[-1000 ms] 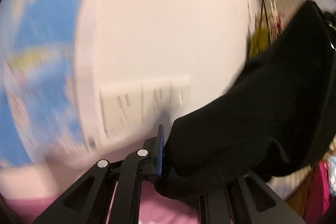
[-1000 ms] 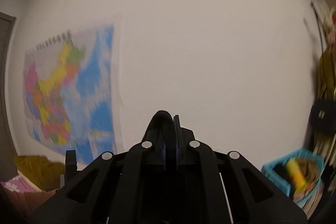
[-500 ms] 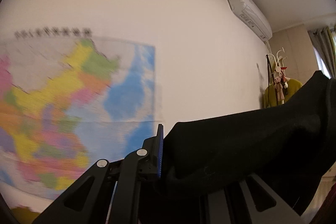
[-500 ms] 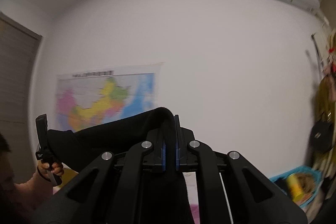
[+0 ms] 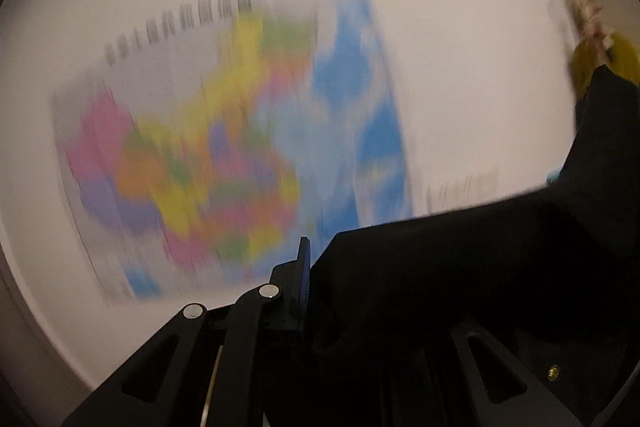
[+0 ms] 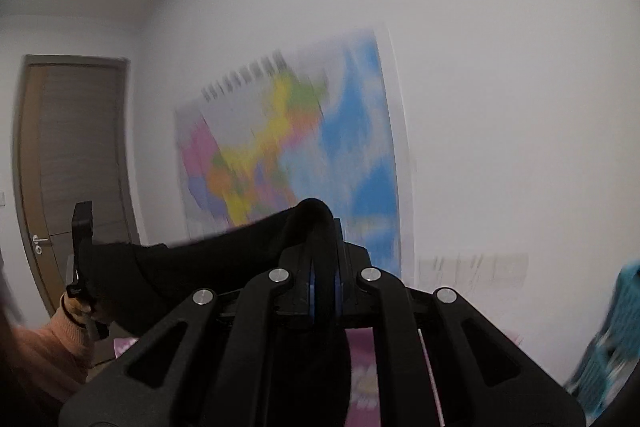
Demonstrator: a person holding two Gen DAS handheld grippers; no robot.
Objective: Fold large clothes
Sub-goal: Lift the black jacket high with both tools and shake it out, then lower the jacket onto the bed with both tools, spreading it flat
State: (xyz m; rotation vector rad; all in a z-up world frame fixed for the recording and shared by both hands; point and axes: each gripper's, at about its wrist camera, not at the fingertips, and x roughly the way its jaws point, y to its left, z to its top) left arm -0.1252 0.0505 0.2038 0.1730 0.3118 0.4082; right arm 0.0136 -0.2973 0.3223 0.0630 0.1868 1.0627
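A large black garment (image 6: pixel 224 259) hangs stretched between my two grippers, in the air in front of the wall. The right gripper (image 6: pixel 324 279) is shut on one edge of it, and a fold of cloth pokes up above the blue pads (image 6: pixel 310 287). At the far left of the right wrist view, a hand in a peach sleeve (image 6: pixel 52 331) holds the left gripper (image 6: pixel 82 247). In the left wrist view the left gripper (image 5: pixel 311 267) is shut on the garment (image 5: pixel 460 267). The cloth hides its right finger and runs off to the right.
A coloured map (image 6: pixel 288 147) hangs on the white wall ahead, also blurred in the left wrist view (image 5: pixel 240 147). A brown door (image 6: pixel 72 167) is at the left. A blue basket (image 6: pixel 616 327) sits at the right, with pink bedding (image 6: pixel 360 371) below. A yellow garment (image 5: pixel 608 55) hangs at the far right.
Both views have swung left: the door has come into the right view and the map has shifted right in both. The garment now runs stretched between the grippers.
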